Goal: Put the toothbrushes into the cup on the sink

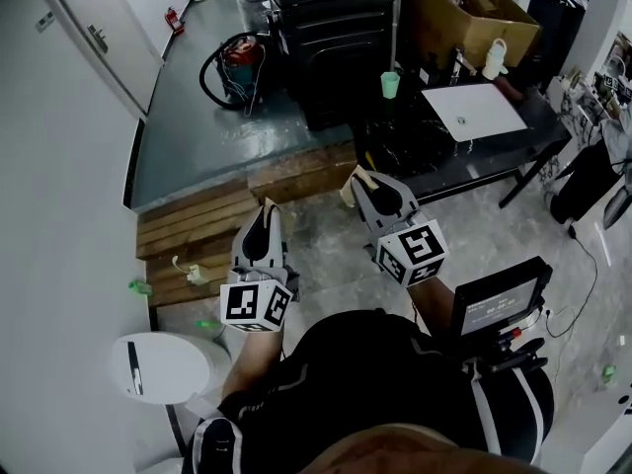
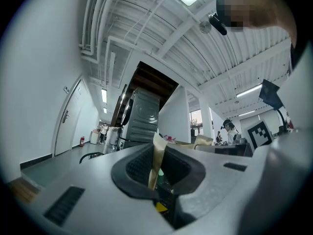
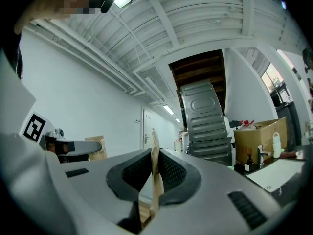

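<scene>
**A:** Tan left toothbrush (image 2: pixel 157 160) is clamped in the left gripper (image 1: pixel 265 210) fingers, right toothbrush (image 3: pixel 155 177) clamped in the right gripper (image 1: pixel 363 181). Both mid-frame, well short of the counter (image 1: pixel 434 156).

**B:** Green cup (image 1: pixel 390 85) is upper centre, left of the sink (image 1: pixel 474 112). Hold tight, come over the rim, tip handle-down, one at a time. Mouth looks narrow, go slow.

Green cup (image 1: pixel 390 85), sink (image 1: pixel 474 112) on black counter (image 1: pixel 420 151)
</scene>
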A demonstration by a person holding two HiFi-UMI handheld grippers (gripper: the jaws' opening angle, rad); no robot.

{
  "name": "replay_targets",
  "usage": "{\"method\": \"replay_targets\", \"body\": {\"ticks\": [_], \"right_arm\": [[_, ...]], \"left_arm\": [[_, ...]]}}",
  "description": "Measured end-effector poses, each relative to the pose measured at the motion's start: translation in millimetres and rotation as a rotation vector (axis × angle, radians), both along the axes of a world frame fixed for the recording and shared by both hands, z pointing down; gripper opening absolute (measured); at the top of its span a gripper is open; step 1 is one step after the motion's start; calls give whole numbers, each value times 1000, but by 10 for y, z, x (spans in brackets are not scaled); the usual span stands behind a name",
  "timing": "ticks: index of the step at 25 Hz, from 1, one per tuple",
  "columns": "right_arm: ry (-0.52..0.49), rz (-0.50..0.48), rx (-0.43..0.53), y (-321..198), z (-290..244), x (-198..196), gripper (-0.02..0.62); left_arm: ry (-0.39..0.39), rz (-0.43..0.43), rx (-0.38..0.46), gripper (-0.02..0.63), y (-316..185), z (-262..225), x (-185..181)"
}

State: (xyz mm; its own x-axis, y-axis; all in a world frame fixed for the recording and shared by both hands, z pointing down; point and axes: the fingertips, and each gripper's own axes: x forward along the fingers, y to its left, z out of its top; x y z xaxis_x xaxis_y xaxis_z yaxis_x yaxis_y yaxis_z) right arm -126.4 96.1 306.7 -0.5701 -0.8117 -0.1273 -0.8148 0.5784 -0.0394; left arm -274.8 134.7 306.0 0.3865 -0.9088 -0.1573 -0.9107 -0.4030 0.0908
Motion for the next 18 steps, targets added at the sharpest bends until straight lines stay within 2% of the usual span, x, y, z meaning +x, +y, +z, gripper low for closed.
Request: {"method": "replay_targets", "body": {"ticks": [4, 10, 18], "right_arm": [[-3, -3, 0, -102, -30, 228, 46], [1, -14, 2, -193, 3, 600, 47], [-14, 17, -17, -340, 96, 1119, 46]], "left_arm": [[1, -19, 11, 37, -127, -59, 212], [-3, -9, 24, 37, -320, -90, 633], [-9, 12, 8, 37, -541, -62, 1063]]}}
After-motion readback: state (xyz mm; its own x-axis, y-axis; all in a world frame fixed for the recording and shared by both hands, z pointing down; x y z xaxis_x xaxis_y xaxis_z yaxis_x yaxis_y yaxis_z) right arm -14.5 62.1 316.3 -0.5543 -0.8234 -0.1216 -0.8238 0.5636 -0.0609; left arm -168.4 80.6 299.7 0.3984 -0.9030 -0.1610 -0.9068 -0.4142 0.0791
